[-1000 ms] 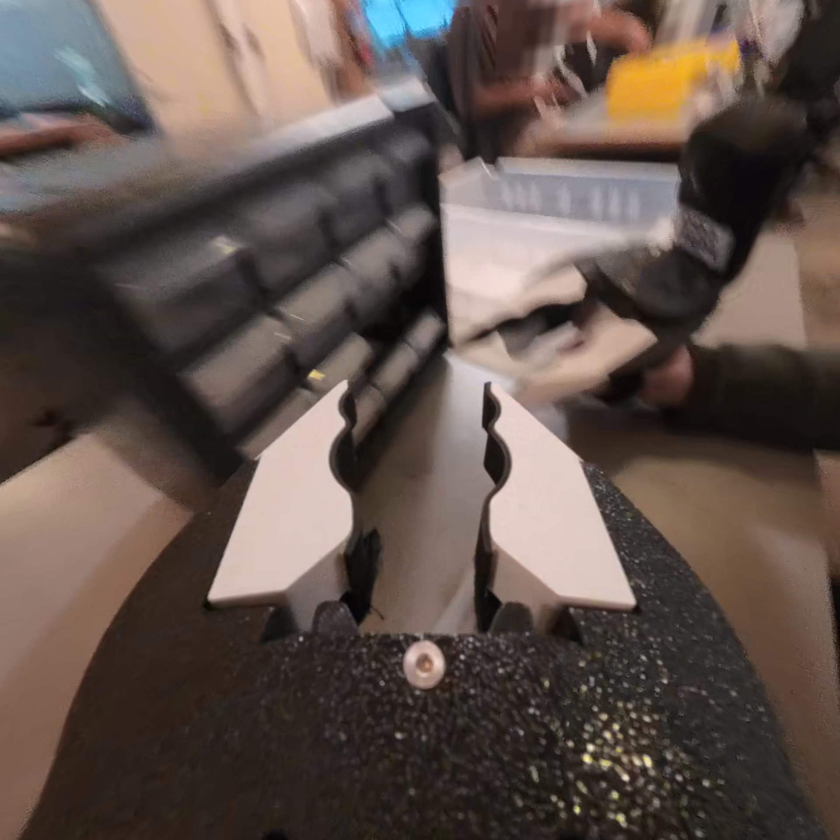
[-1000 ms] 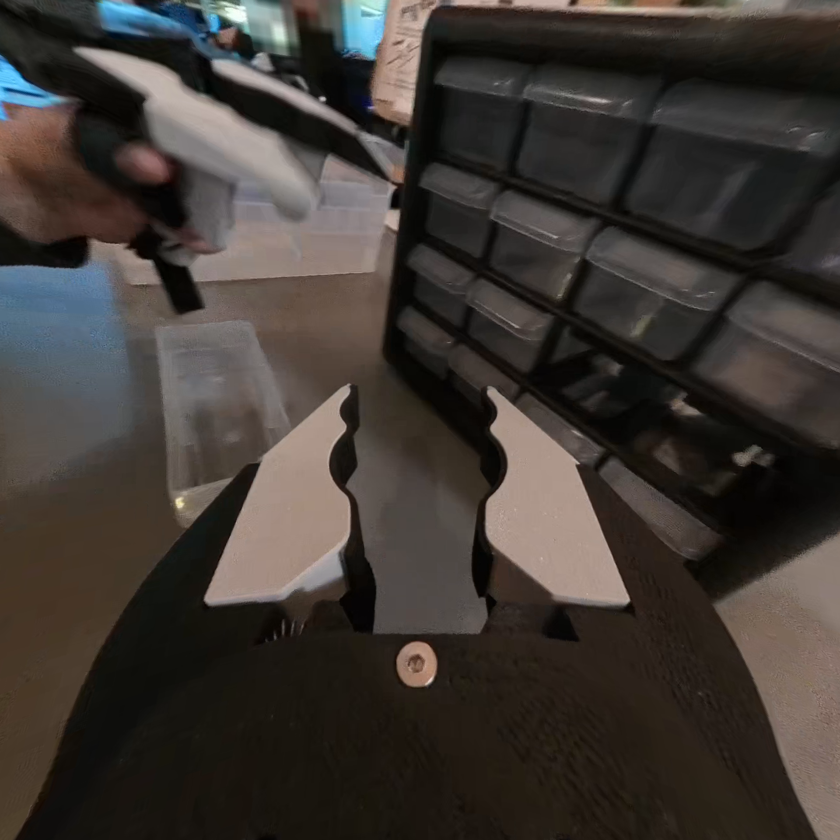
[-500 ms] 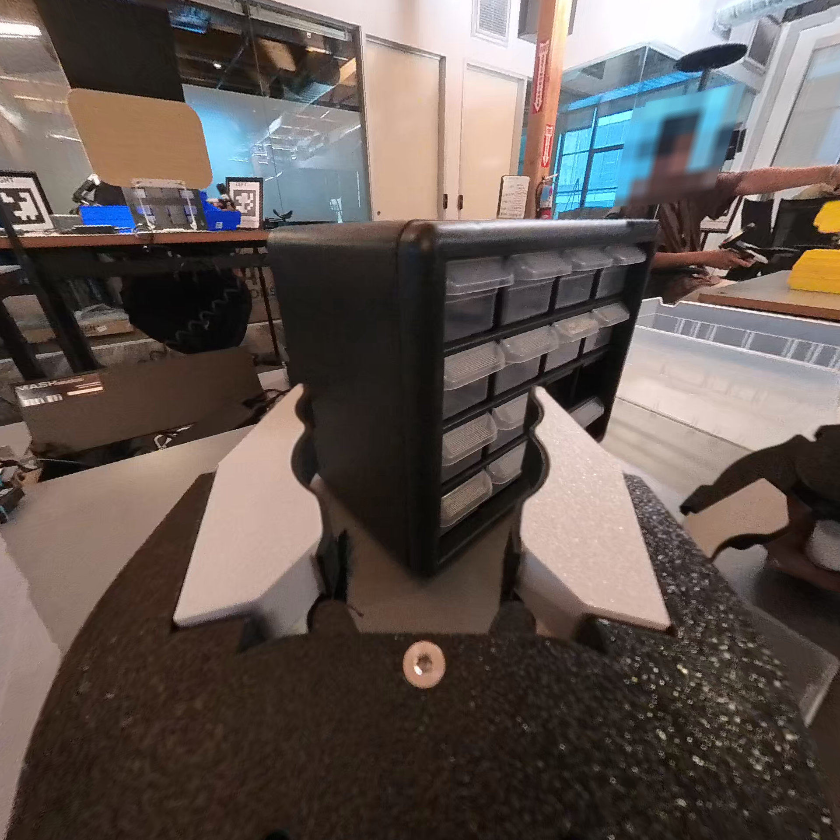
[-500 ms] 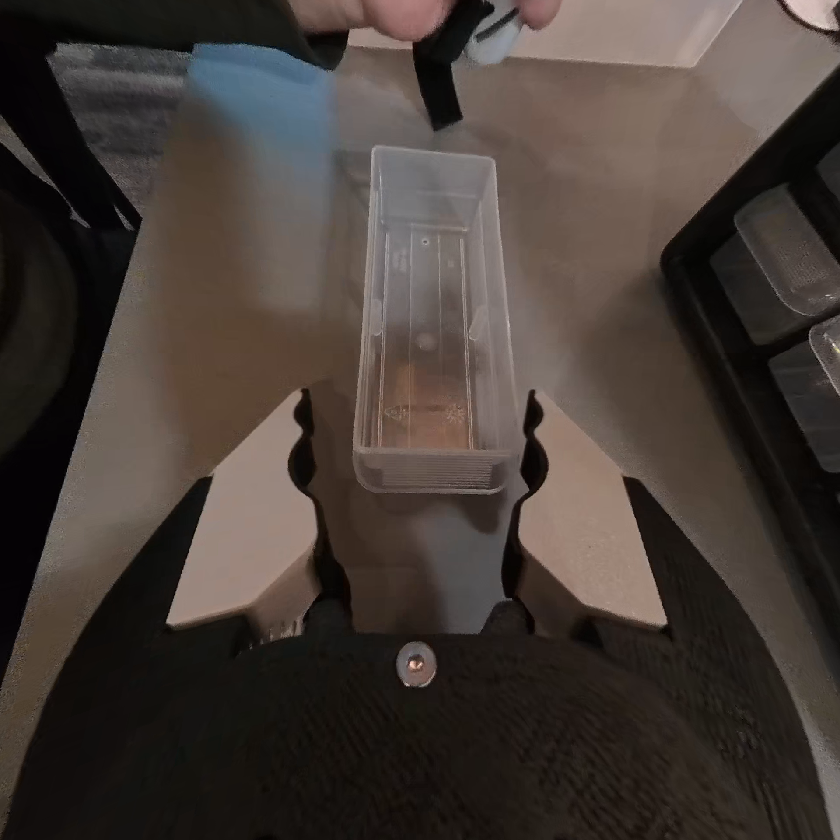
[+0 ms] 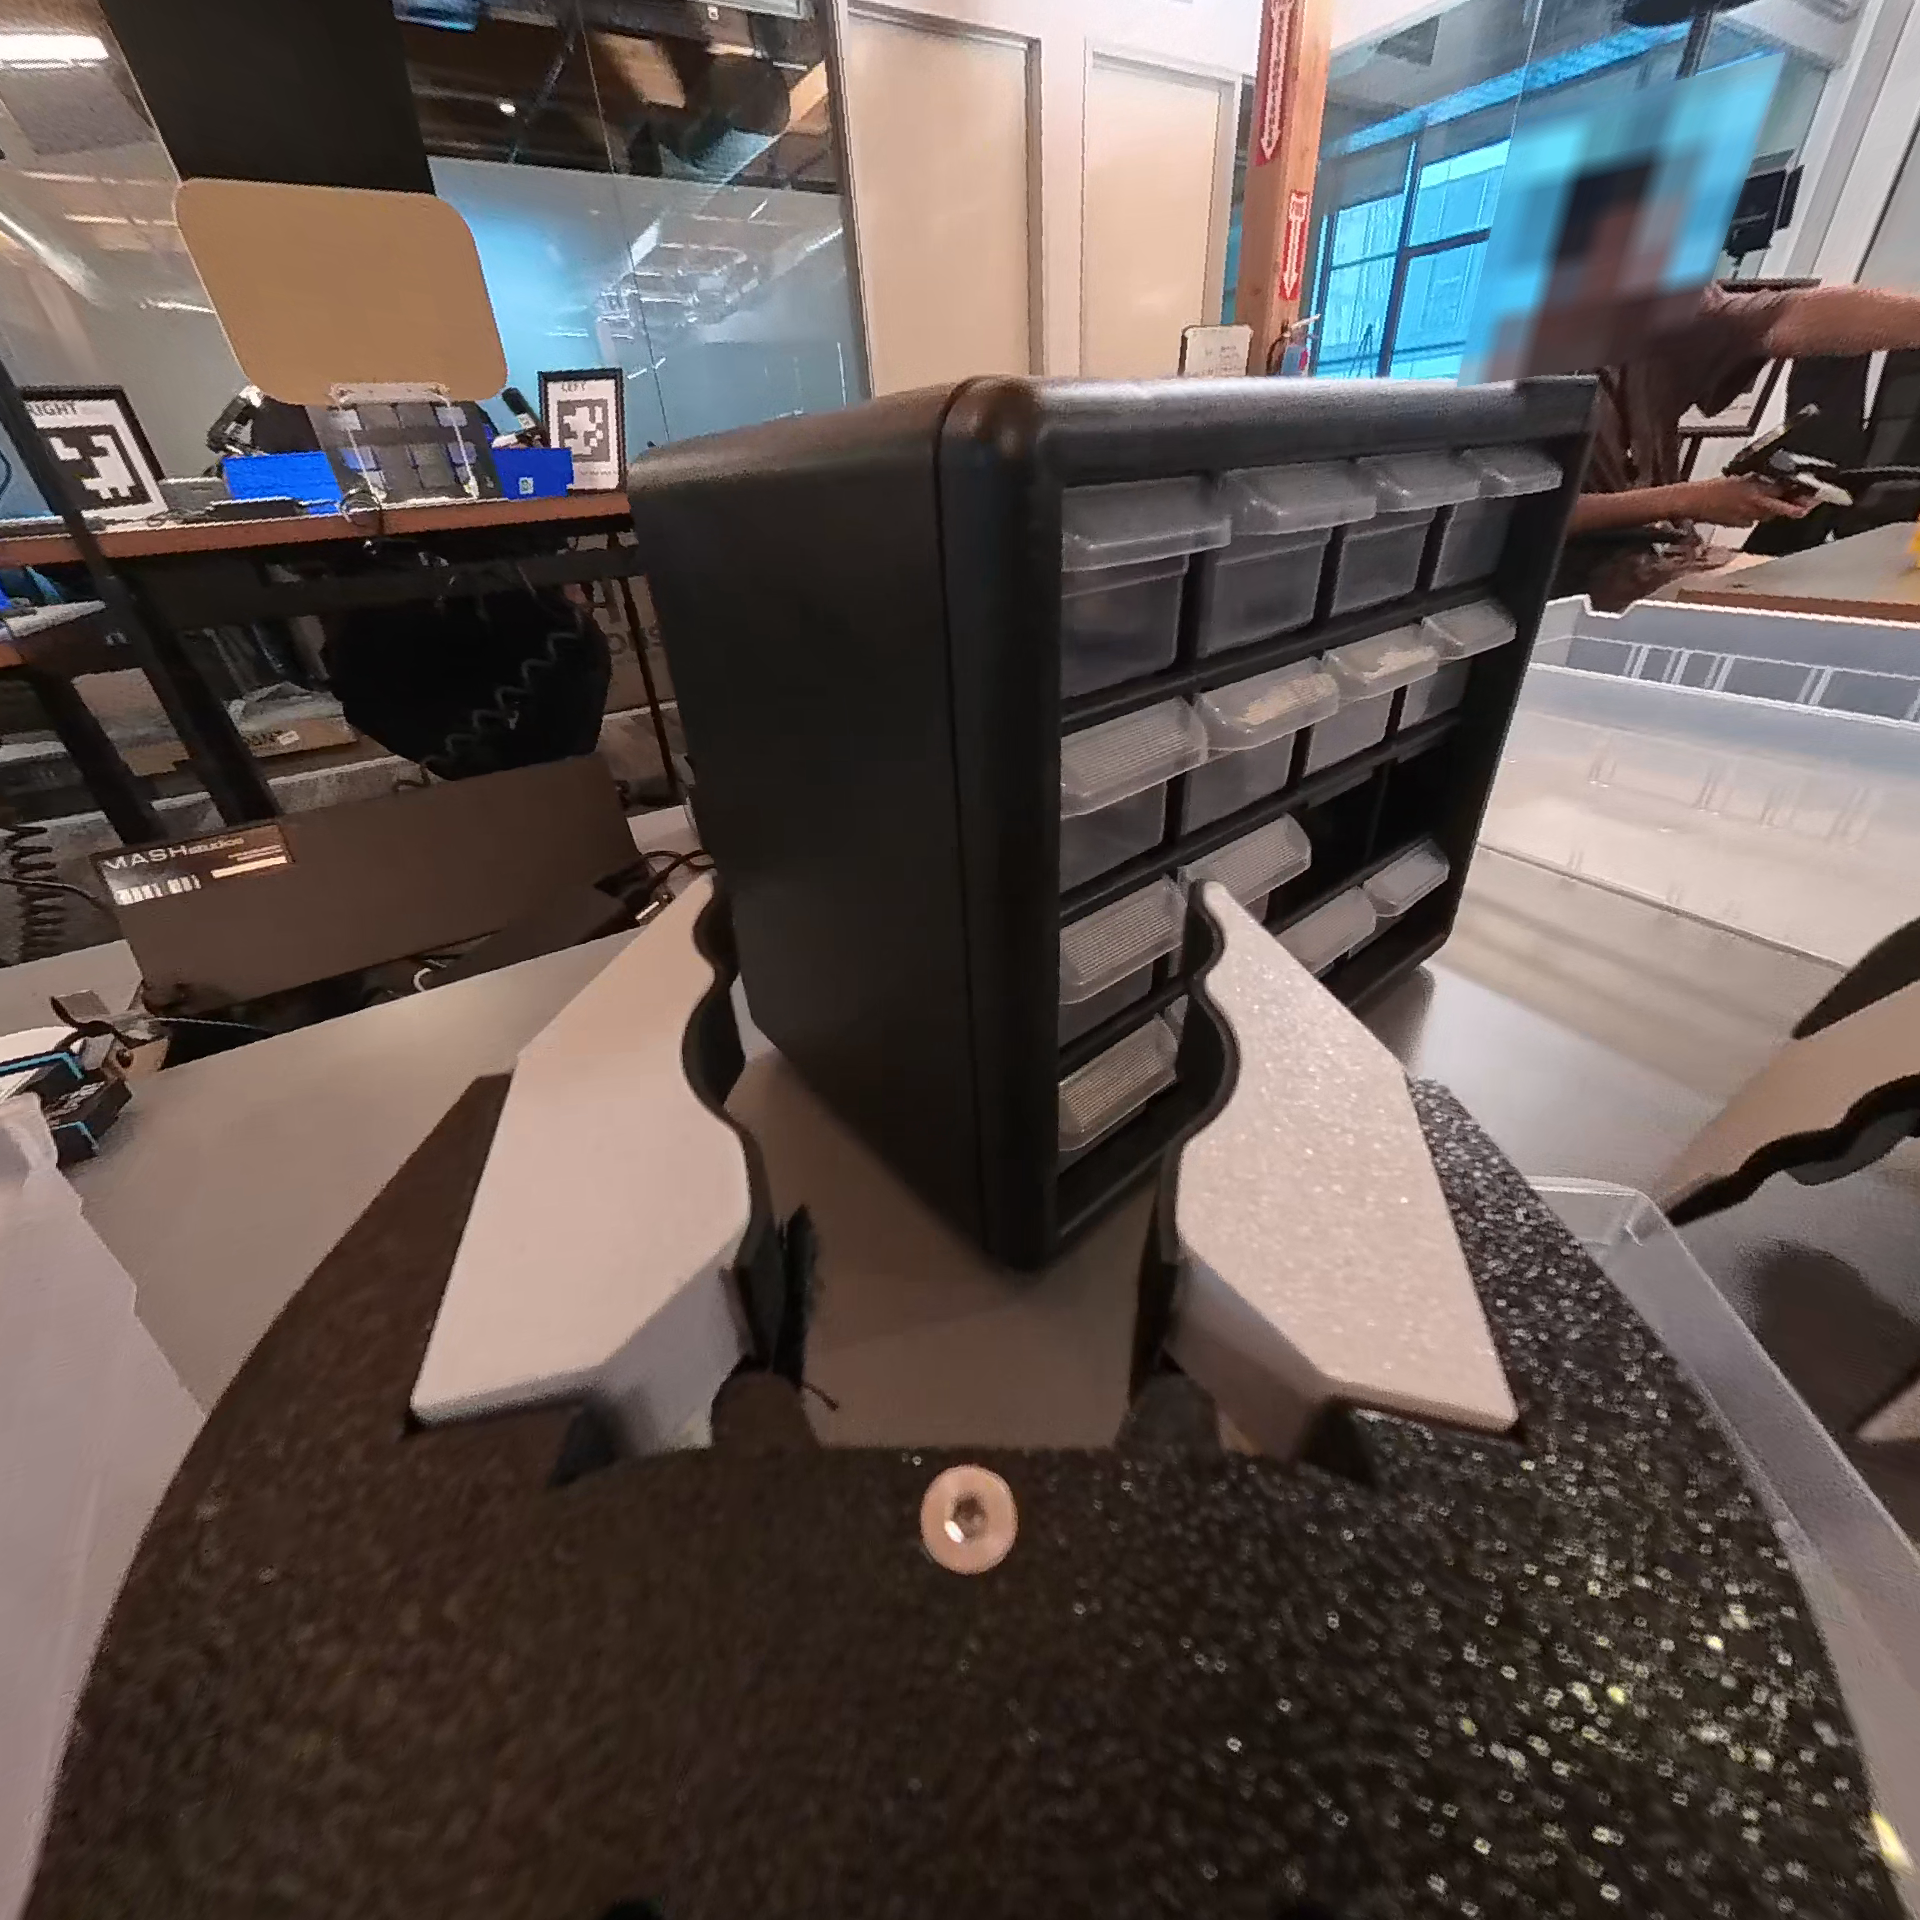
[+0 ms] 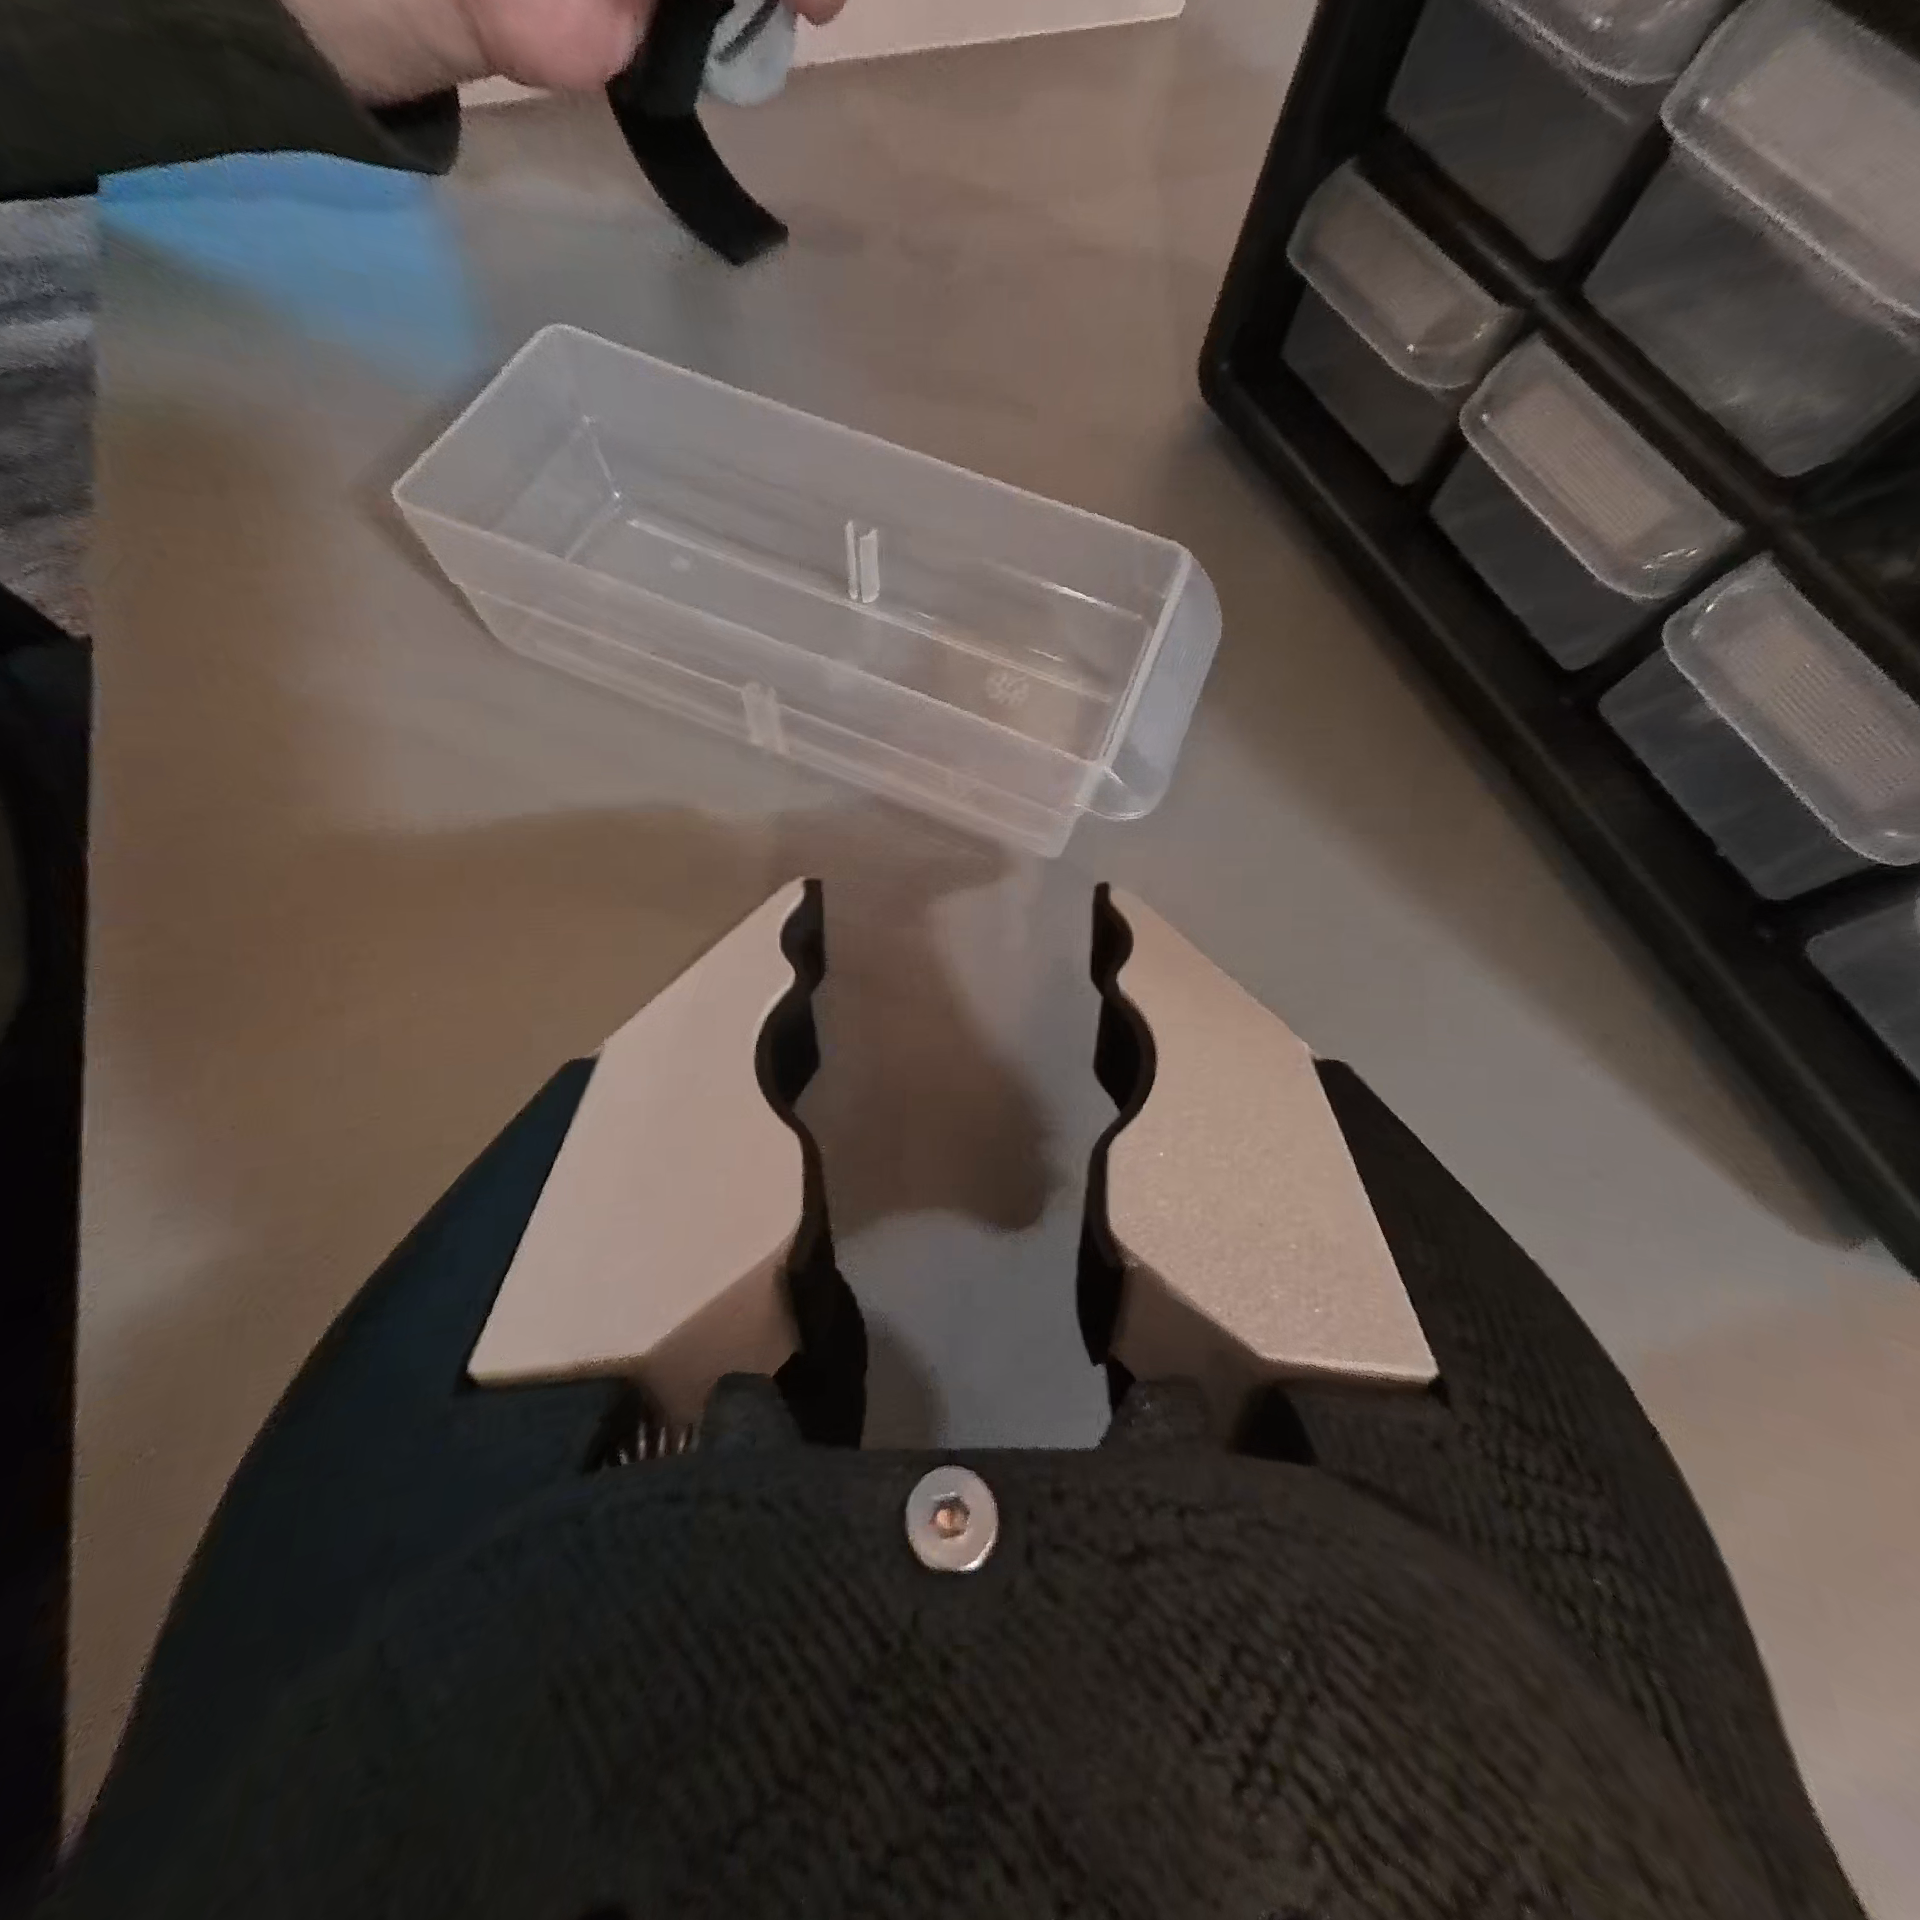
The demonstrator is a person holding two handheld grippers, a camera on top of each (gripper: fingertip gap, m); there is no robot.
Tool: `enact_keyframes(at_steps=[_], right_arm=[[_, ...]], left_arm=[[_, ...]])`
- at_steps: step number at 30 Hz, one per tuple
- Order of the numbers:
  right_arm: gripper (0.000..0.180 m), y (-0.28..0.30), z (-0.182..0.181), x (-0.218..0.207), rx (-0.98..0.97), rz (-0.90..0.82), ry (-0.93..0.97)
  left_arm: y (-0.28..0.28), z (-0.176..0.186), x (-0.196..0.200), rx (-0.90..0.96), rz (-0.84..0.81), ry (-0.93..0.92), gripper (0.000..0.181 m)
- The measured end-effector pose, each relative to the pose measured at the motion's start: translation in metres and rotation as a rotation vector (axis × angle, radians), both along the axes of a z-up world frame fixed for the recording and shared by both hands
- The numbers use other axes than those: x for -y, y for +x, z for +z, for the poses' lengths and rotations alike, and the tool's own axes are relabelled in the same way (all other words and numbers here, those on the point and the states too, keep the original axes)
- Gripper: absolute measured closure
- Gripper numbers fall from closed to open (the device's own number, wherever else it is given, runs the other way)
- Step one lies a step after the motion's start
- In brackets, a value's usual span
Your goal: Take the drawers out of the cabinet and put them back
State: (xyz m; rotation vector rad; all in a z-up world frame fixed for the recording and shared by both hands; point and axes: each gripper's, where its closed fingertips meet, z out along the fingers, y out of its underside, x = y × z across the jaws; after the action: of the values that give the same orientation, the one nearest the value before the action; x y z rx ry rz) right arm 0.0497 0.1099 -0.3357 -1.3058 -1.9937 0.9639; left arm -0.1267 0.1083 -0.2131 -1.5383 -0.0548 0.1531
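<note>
Straddling the near corner of the black cabinet, the left tool gapes wide, gripping nothing. Right tool hangs released over the bench, just short of a clear drawer lying out beside the cabinet; one slot shows dark and vacant.

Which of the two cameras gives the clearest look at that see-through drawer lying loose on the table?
The right wrist view: the clear drawer lies whole on the table, empty, just beyond the open right hand-held gripper. The left wrist view catches only part of its rim at the right edge, facing the black cabinet instead.
</note>
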Motion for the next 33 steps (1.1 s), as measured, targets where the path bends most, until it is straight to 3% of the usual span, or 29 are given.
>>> enact_keyframes(at_steps=[8, 13, 17, 19, 23, 28, 31, 33], right_arm=[[0.105, -0.013, 0.034, 0.032, -0.184, 0.168, 0.005], [0.105, -0.019, 0.013, 0.039, 0.002, 0.179, 0.102], [0.106, -0.004, 0.015, 0.074, 0.096, 0.298, -0.025], [0.103, -0.002, 0.026, 0.083, 0.048, 0.343, -0.042], [0.072, -0.015, 0.038, 0.055, -0.080, 0.230, 0.032], [0.036, -0.031, 0.015, 0.033, -0.018, 0.215, 0.057], [0.037, -0.032, 0.001, 0.038, 0.049, 0.266, 0.003], [0.050, -0.031, -0.005, 0.041, 0.079, 0.291, -0.015]], left_arm=[[-0.006, -0.003, 0.001, 0.048, 0.002, 0.005, 0.098], [0.000, -0.004, -0.001, 0.035, -0.017, -0.002, 0.099], [0.001, -0.002, -0.001, 0.025, -0.019, 0.003, 0.100], [0.000, 0.000, 0.000, 0.026, -0.016, 0.007, 0.100], [-0.003, 0.002, 0.001, 0.033, -0.015, 0.016, 0.101], [0.001, 0.003, 0.001, 0.030, -0.030, 0.019, 0.102], [0.004, 0.001, -0.001, 0.026, -0.037, 0.011, 0.102], [0.003, 0.001, -0.001, 0.023, -0.034, 0.015, 0.102]])
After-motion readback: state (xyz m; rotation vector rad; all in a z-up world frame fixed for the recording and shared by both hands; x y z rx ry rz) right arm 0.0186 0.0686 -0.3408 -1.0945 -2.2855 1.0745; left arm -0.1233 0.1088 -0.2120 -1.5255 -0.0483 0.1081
